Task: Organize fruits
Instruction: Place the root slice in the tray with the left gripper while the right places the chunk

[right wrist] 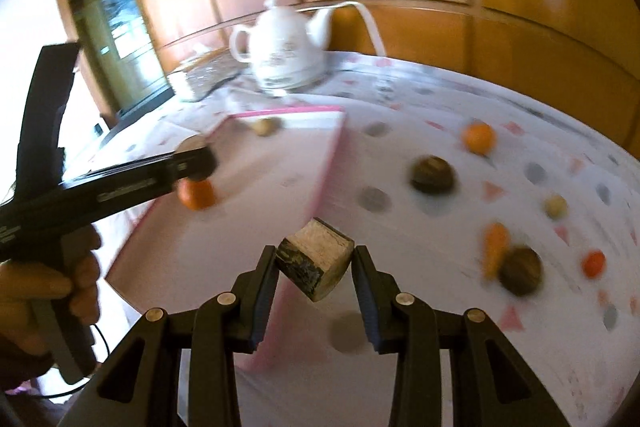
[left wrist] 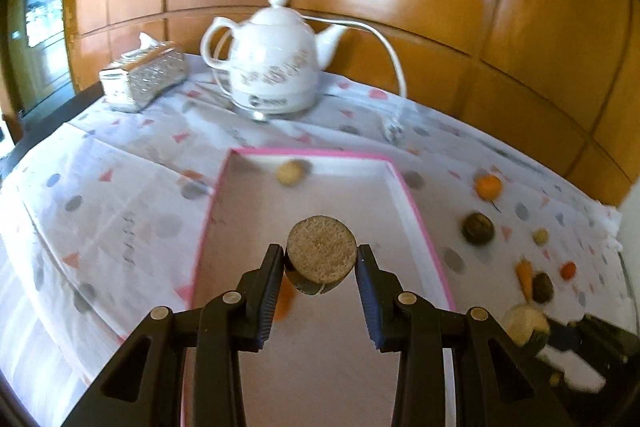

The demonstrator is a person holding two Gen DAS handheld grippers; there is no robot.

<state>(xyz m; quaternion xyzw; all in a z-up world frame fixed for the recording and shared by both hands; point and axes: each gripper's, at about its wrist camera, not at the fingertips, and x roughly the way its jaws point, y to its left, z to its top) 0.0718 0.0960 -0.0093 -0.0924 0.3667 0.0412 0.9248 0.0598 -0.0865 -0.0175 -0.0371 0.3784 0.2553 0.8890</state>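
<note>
My left gripper point(left wrist: 321, 259) is shut on a brown cut kiwi half point(left wrist: 321, 254), flat face toward the camera, above the pink-rimmed box point(left wrist: 416, 211). It also shows in the right wrist view point(right wrist: 200, 159). The box holds a small tan fruit point(left wrist: 290, 173) at the far end and an orange fruit point(right wrist: 197, 194) below the left gripper. My right gripper point(right wrist: 315, 265) is shut on a cut dark-skinned fruit piece point(right wrist: 315, 265) over the box's right edge point(right wrist: 326, 171). Loose fruits lie right of the box: an orange point(right wrist: 478, 137) and a dark round fruit point(right wrist: 433, 174).
A white teapot-style kettle point(left wrist: 276, 63) with a cord stands at the back, next to a silver tissue box point(left wrist: 144, 75). More small fruits point(right wrist: 520, 269) and a carrot point(right wrist: 494, 247) lie at the right on the patterned tablecloth point(left wrist: 100, 195). Wooden panels stand behind.
</note>
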